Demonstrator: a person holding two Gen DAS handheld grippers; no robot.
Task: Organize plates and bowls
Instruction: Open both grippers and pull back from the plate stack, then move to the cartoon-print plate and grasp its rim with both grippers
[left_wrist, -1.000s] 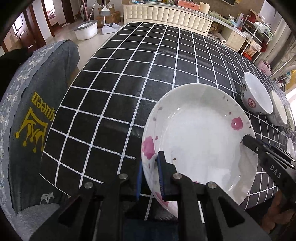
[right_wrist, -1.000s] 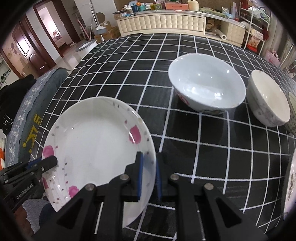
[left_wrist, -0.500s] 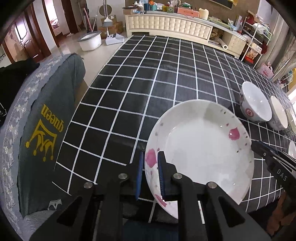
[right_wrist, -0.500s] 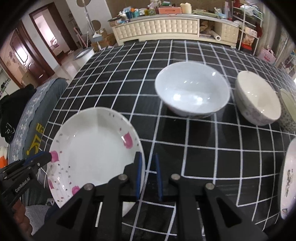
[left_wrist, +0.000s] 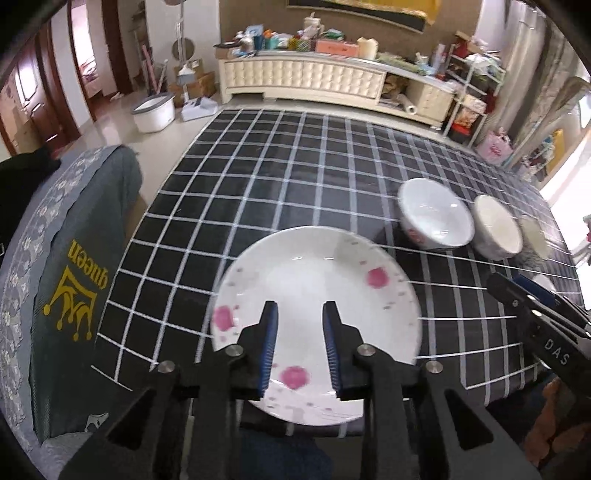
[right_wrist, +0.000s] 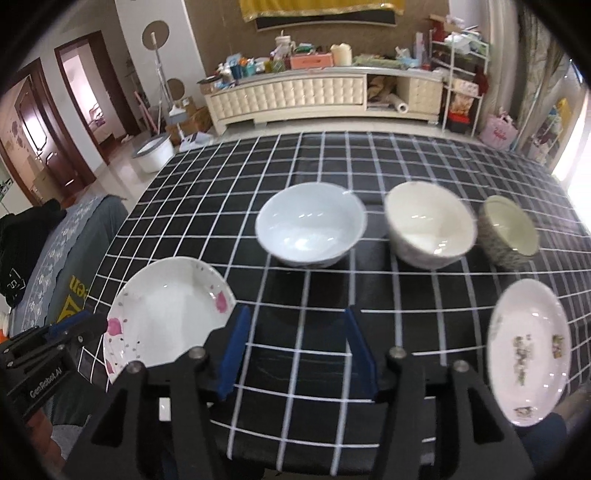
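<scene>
A white plate with pink flowers (left_wrist: 314, 295) lies on the black checked tablecloth (left_wrist: 258, 177) at its near left edge; it also shows in the right wrist view (right_wrist: 166, 317). My left gripper (left_wrist: 300, 317) is open above the plate's near rim, holding nothing. My right gripper (right_wrist: 295, 321) is open and empty, to the right of that plate. Three bowls stand in a row: a white one (right_wrist: 310, 225), a cream one (right_wrist: 428, 225) and a patterned one (right_wrist: 509, 232). A second plate (right_wrist: 528, 350) lies at the near right.
A grey covered chair (left_wrist: 55, 277) stands at the table's left side. A cream sideboard (right_wrist: 317, 96) with clutter runs along the far wall. The right gripper's body (left_wrist: 535, 317) shows at the right of the left wrist view.
Both grippers have let go of the pink-flowered plate and opened. The plate now lies flat on the cloth. Both grippers have pulled back and up.
</scene>
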